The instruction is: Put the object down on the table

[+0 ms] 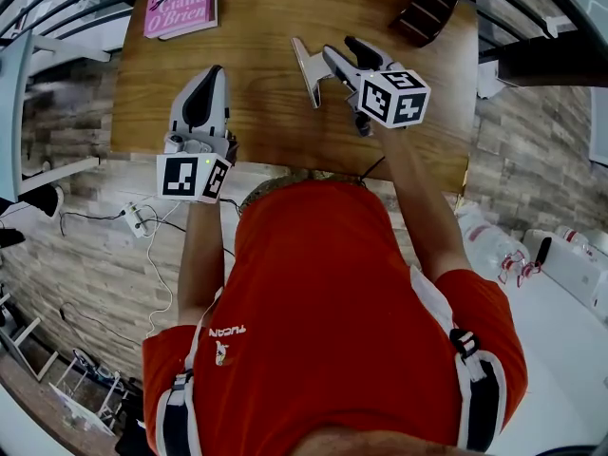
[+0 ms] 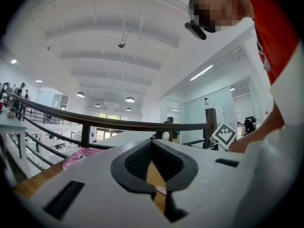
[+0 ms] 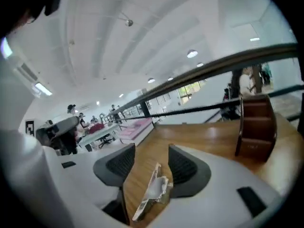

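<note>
A thin silvery crumpled piece (image 3: 153, 192) lies on the wooden table (image 1: 256, 27) between the fingers of my right gripper (image 3: 149, 158). It sits nearer the right-hand pad (image 3: 183, 165), and neither pad presses on it. In the head view the same piece (image 1: 306, 72) shows just left of the right gripper (image 1: 339, 47), at mid table, and the jaws stand wide open. My left gripper (image 1: 204, 91) rests near the table's front left edge. Its tips (image 2: 152, 144) meet with nothing between them.
A pink book (image 1: 180, 3) lies at the table's far left corner. A dark brown wooden stand (image 1: 426, 9) is at the far right, and in the right gripper view this stand (image 3: 256, 127) rises ahead on the right. Black railings run beyond the table.
</note>
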`<state>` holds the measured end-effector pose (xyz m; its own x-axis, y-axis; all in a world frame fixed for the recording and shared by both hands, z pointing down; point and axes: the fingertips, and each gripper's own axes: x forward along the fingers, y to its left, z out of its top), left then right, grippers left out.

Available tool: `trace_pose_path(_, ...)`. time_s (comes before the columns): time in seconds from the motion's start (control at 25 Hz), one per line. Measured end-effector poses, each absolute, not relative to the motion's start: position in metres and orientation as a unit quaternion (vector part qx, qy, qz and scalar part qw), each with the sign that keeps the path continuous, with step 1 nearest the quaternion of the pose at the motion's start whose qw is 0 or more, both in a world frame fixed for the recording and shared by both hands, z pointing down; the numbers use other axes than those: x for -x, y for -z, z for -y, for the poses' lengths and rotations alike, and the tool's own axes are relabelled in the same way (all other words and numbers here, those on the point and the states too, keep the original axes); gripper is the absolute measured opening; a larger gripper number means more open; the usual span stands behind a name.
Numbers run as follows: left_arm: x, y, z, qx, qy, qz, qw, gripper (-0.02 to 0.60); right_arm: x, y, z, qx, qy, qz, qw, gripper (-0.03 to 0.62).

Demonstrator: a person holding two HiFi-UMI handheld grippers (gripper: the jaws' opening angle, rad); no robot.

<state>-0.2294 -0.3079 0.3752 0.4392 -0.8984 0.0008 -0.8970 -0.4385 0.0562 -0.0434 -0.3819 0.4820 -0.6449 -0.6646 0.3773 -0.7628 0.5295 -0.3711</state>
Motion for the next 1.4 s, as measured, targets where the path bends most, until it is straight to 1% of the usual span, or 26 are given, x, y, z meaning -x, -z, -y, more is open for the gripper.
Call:
trace_pose_path(0.04,0.228,-0.371,0.307,-0.848,0.018,0.529,0.023,0.009,0.044,-0.465,0.379,-0.407,-0.229,0.88,0.084,0.235)
trace_pose_path(0.12,0.225,-0.362,0.306,-0.849,0.027,0.527,0.019,0.009,0.047,-0.431,0.372,-0.4,-0.177,0.897,0.061,0.206)
trace_pose_path(0.32,0.212,-0.333,0.3,-0.857,0.054,0.513,0.003,0.009,0.051,-0.357,0.348,-0.379,-0.085,0.922,-0.01,0.093)
trace_pose_path(0.56,0.195,-0.301,0.293,-0.867,0.076,0.492,-0.016,0.009,0.056,-0.292,0.316,-0.354,0.004,0.932,-0.074,0.038)
trace_pose_path(0.76,0.182,-0.29,0.287,-0.875,0.076,0.477,-0.03,0.009,0.06,-0.27,0.296,-0.332,0.038,0.938,-0.095,0.026)
trace_pose_path(0.92,0.177,-0.289,0.283,-0.877,0.07,0.473,-0.035,0.009,0.061,-0.273,0.29,-0.33,0.049,0.939,-0.086,0.025)
trace_pose_path(1.4,0.176,-0.288,0.276,-0.877,0.064,0.474,-0.035,0.009,0.054,-0.291,0.288,-0.338,0.033,0.938,-0.071,0.025)
